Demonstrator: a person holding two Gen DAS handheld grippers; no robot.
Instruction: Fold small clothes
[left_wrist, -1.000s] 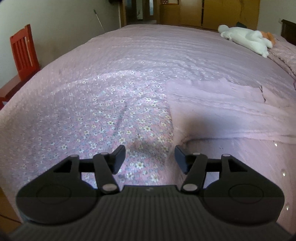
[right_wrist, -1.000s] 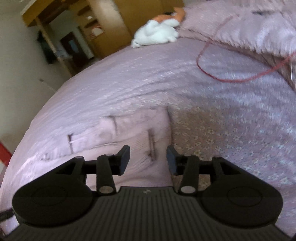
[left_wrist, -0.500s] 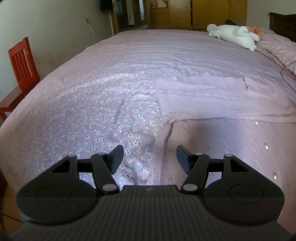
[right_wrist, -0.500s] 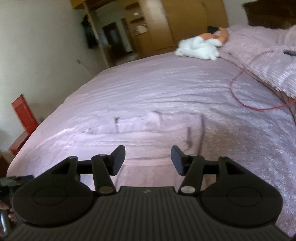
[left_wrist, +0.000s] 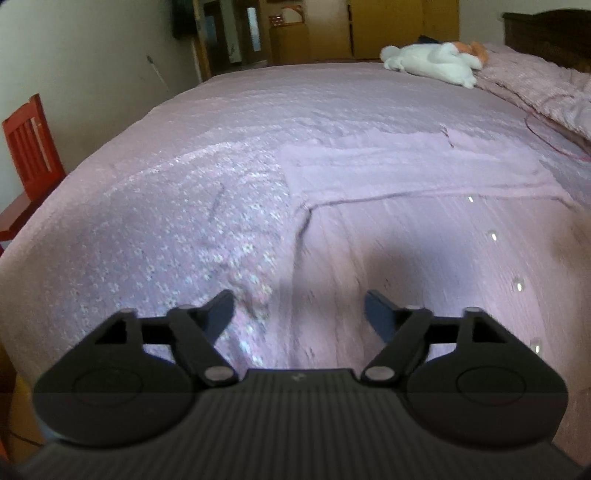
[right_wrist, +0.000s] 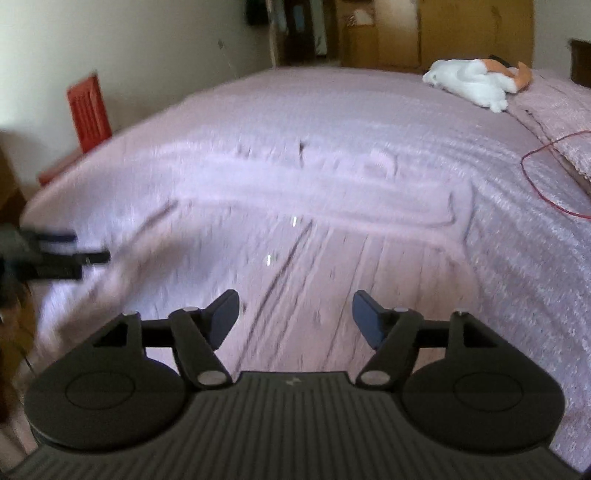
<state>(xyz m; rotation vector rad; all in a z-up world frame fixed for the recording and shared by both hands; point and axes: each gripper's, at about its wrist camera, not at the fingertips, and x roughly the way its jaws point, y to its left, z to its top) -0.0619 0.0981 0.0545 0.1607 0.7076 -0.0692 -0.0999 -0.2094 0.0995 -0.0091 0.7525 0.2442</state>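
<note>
Left jaws: the left gripper (left_wrist: 299, 314) has its fingers spread wide with nothing between them, a little wider than half a second ago.
Right jaws: the right gripper (right_wrist: 295, 314) is likewise spread apart and empty, its gap grown since the earlier frame.
Under the left gripper: the side edge of the pink garment (left_wrist: 424, 236), where it meets the flowered cloth (left_wrist: 192, 236) lying to its left; a second ago the fingers framed the flowered cloth, and the seam has since slid to sit between them.
Under the right gripper: the garment's lower body, with a dark placket line and small bright buttons (right_wrist: 294, 220) running away from the fingers; the picture is motion-blurred.
Garment: spread flat on the near half of the bed (left_wrist: 314, 103), its sleeve band lying across the middle, its hem toward the near edge.
Change of view: both cameras sit farther back than before, so more of the garment shows.
Left gripper seen from the right: a dark blurred shape at the bed's left edge (right_wrist: 55, 254), touching or just above the cloth; which cannot be told.
Far end: a white soft toy (left_wrist: 432, 62) near the far right corner, a red cord (right_wrist: 546, 177) along the right edge, and a red chair (left_wrist: 29, 155) beside the left edge.
</note>
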